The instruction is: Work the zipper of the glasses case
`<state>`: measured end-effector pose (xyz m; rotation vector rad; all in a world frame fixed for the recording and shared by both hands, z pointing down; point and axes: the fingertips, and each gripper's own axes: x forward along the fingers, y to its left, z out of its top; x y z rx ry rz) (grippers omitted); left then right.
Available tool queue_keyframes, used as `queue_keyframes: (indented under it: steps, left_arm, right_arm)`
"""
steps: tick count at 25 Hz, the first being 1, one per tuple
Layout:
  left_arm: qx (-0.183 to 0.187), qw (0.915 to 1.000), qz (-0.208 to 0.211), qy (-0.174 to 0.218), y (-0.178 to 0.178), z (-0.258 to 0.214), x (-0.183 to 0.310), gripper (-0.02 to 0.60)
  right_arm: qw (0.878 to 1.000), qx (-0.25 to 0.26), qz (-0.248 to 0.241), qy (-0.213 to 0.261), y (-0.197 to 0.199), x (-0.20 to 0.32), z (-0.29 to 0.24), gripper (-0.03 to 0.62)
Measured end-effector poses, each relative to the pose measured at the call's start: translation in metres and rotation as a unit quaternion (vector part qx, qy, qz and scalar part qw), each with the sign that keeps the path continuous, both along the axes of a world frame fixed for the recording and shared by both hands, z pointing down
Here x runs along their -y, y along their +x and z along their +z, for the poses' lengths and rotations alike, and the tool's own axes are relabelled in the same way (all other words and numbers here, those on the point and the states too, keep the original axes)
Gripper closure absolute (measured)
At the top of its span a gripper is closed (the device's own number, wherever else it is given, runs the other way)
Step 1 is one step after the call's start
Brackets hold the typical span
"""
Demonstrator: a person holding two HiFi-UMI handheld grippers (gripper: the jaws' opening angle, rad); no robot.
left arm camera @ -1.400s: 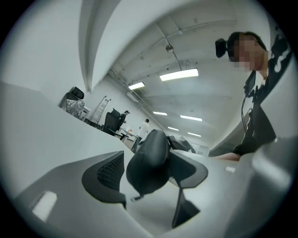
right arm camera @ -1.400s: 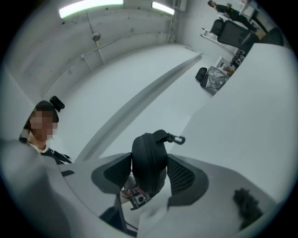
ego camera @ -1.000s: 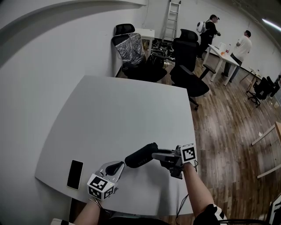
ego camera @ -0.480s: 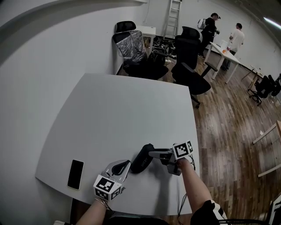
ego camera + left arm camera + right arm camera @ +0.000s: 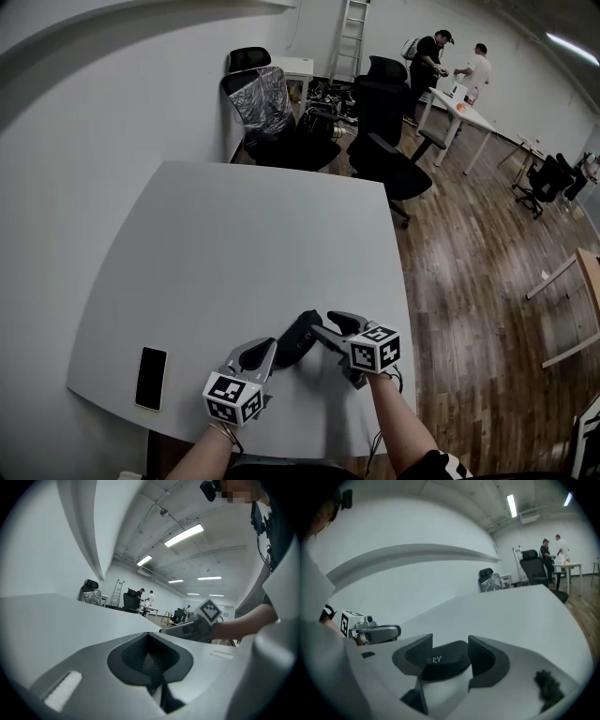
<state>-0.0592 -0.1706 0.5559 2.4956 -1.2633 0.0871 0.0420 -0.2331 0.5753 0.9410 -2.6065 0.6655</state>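
The left tool (image 5: 265, 352) is clamped together on nothing, just beside the case (image 5: 295, 342), which lies on the table (image 5: 234, 244) near its front edge. Its long axis runs from near-left to far-right. The right tool (image 5: 326, 330) grips its far end. It looks light, fairly stiff and apt to slide; I'd pin the body and pinch the pull.

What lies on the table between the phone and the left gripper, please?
Nothing does. In the head view, the stretch of table between the phone and the left gripper is bare grey surface.
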Motion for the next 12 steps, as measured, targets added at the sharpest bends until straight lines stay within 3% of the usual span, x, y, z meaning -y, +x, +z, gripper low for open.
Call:
queue_keyframes:
  steps: [4,7,8,10,12]
  left_arm:
    - [-0.016,0.9991,-0.032,0.021,0.006,-0.028,0.008,0.578]
    - [-0.034,0.9959,-0.057,0.062,0.016,-0.071,0.014,0.578]
    - [-0.038,0.9939,-0.069,0.077,0.018,-0.086,0.014,0.578]
    - [-0.043,0.9887,-0.093,0.109,0.02,-0.116,0.013,0.578]
    - [-0.051,0.9844,-0.108,0.129,0.02,-0.139,0.012,0.578]
  right_arm:
    - [0.991,0.007,0.065,0.119,-0.001,-0.015,-0.073,0.349]
    - [0.966,-0.027,0.089,0.241,-0.013,-0.038,-0.137,0.355]
    - [0.953,-0.036,0.095,0.284,-0.016,-0.049,-0.157,0.394]
    - [0.93,-0.04,0.113,0.348,-0.021,-0.069,-0.191,0.58]
    - [0.916,-0.043,0.136,0.376,-0.022,-0.084,-0.211,0.586]
